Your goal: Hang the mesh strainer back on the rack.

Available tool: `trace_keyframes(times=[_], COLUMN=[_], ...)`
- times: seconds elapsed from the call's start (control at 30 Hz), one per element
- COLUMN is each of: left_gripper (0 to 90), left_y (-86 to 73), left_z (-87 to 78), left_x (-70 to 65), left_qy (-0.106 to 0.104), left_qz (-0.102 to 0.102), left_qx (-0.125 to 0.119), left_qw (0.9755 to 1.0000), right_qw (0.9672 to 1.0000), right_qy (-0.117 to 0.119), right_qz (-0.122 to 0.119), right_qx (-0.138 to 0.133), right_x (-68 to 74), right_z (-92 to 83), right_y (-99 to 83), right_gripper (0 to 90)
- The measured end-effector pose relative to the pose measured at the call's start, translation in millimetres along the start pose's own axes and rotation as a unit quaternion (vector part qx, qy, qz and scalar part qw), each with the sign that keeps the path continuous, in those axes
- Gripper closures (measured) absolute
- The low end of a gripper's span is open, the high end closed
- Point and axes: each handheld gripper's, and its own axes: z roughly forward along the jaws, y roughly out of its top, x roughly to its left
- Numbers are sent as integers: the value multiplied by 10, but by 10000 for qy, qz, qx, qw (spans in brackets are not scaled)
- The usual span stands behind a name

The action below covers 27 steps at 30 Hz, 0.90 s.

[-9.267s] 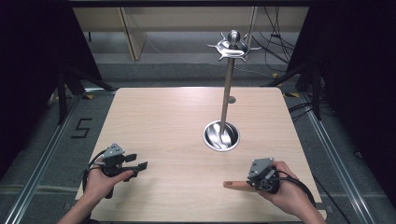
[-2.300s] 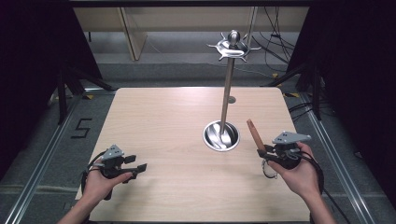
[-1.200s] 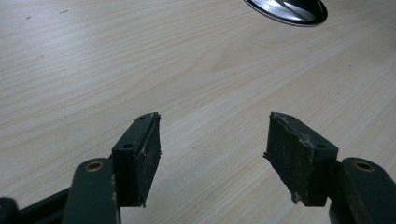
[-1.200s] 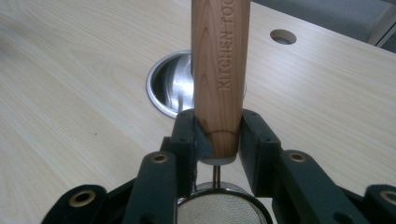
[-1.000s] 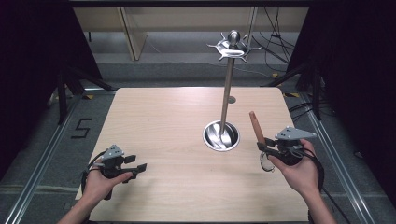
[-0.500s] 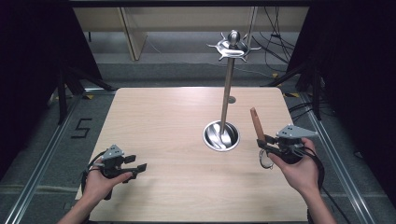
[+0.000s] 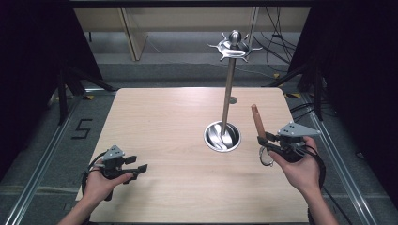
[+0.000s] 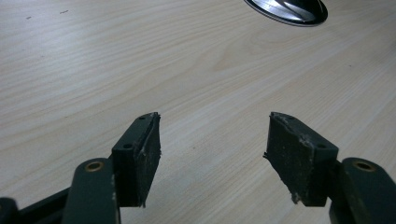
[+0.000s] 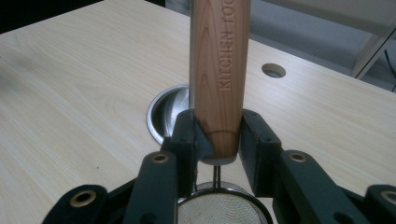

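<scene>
A: High view: since a couple of seconds back we've tipped the strainer's wooden handle (image 7: 256, 120) nearly upright, right gripper (image 7: 265, 139) clamped on it, mesh hanging below.

B: (So hanging it on the utensil stand (image 7: 233, 47) looks next.) The stand is at eleven o'clock, the table edge (image 7: 300, 154) close at three. Left gripper (image 7: 137, 164) rests with jaws apart, empty.
</scene>
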Motion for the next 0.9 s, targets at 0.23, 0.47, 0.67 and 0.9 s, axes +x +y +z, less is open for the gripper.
trace_keyframes(times=[0.23,0.47,0.67,0.9], left_gripper=[343,343,343,343], left_y=[0,0,0,-1], left_z=[0,1,0,-1], left_x=[0,2,0,-1], left_qy=[3,2,4,10], left_qz=[3,7,2,6], left_qx=[2,6,3,9], left_qw=[10000,10000,10000,10000], right_qw=[9999,9999,9999,9996], right_qy=[9,5,-17,-18], right_qz=[-117,-82,-14,-117], right_qx=[-89,-93,-151,-269], right_x=[-8,14,33,24], right_z=[-8,-30,-39,-41], right_y=[38,65,89,115], right_gripper=[695,695,695,695])
